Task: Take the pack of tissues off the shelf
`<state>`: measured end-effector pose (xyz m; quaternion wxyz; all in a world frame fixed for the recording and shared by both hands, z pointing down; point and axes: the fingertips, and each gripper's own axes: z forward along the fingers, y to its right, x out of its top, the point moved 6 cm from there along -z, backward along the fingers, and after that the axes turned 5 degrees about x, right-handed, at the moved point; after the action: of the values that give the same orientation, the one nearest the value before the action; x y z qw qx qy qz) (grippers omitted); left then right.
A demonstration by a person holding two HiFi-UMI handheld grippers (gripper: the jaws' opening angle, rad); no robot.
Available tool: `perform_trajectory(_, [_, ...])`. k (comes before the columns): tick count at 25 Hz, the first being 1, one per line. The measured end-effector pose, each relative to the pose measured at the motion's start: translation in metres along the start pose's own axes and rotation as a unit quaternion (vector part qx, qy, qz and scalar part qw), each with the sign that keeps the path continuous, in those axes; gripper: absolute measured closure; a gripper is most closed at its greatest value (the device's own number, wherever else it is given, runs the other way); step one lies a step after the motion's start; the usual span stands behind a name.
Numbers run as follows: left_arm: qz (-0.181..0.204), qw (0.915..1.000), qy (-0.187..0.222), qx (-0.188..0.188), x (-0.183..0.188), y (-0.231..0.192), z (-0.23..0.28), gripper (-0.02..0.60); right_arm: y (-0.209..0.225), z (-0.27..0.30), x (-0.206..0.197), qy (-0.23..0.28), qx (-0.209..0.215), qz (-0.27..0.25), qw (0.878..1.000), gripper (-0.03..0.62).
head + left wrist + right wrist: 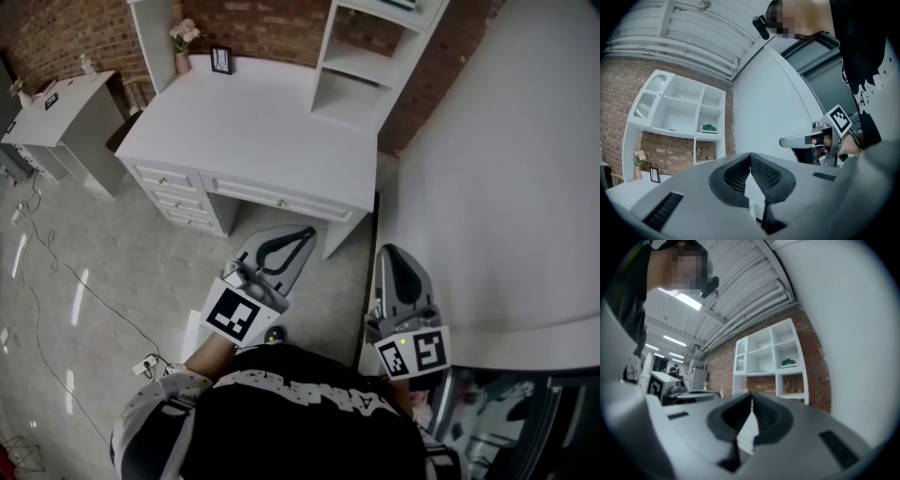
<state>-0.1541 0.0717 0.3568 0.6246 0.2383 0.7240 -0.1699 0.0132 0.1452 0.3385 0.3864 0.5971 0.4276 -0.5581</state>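
Note:
The pack of tissues is a small green packet lying in an upper right cubby of the white shelf unit; it shows in the left gripper view (709, 128) and in the right gripper view (789, 363). Both grippers are held level in front of the person's body, well short of the shelf unit (361, 66) that stands on the desk. My left gripper (307, 232) (750, 155) is shut with nothing between its pads. My right gripper (387, 250) (751, 395) is likewise shut and empty. It also shows at the right of the left gripper view (783, 142).
The white desk (244, 122) with drawers carries a flower vase (183, 42) and a small picture frame (221, 59) at its back. A large white curved wall (506, 169) rises close on the right. A small white cabinet (66, 112) stands at the left; cables (47, 253) trail over the floor.

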Motion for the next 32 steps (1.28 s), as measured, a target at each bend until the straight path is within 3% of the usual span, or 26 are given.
perform_trajectory(15, [-0.002, 1.0000, -0.002, 0.008, -0.008, -0.018, 0.007, 0.546, 0.009, 0.023, -0.010, -0.001, 0.006, 0.006, 1.000, 0.562])
perform_trajectory(26, [0.026, 0.9977, -0.013, 0.061, -0.012, -0.064, 0.047, 0.546, 0.064, 0.089, -0.015, 0.029, 0.040, 0.013, 0.999, 0.563])
perform_trajectory(32, [0.026, 0.9973, -0.016, 0.067, -0.017, -0.089, 0.090, 0.546, 0.104, 0.123, -0.020, 0.030, 0.041, 0.017, 0.999, 0.563])
